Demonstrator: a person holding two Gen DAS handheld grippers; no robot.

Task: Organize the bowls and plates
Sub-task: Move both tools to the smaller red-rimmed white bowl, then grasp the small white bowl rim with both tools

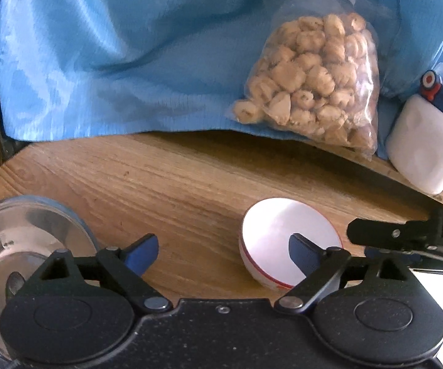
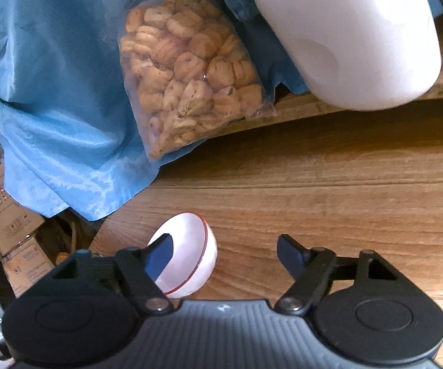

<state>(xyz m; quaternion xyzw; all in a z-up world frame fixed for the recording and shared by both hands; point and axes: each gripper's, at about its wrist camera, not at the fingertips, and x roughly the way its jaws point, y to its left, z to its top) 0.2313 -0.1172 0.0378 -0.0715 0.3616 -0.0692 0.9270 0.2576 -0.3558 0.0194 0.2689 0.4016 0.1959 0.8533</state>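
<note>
Two bowls: one white bowl w/ red rim (image 1: 282,246), one steel bowl (image 1: 21,246). White one sits on the wooden table (image 1: 175,184), behind the left gripper's (image 1: 224,255) right fingertip and the right gripper's (image 2: 224,255) left fingertip. Steel one is left of the left jaws. Both grippers' jaws wide apart, holding nothing. Beyond: one cookie bag (image 1: 313,80) on blue cloth (image 1: 113,46), one white jug (image 2: 359,33).

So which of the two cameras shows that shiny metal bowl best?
The left wrist view: the metal bowl sits at its lower left edge, partly hidden behind the gripper body. The right wrist view does not show it at all.
</note>
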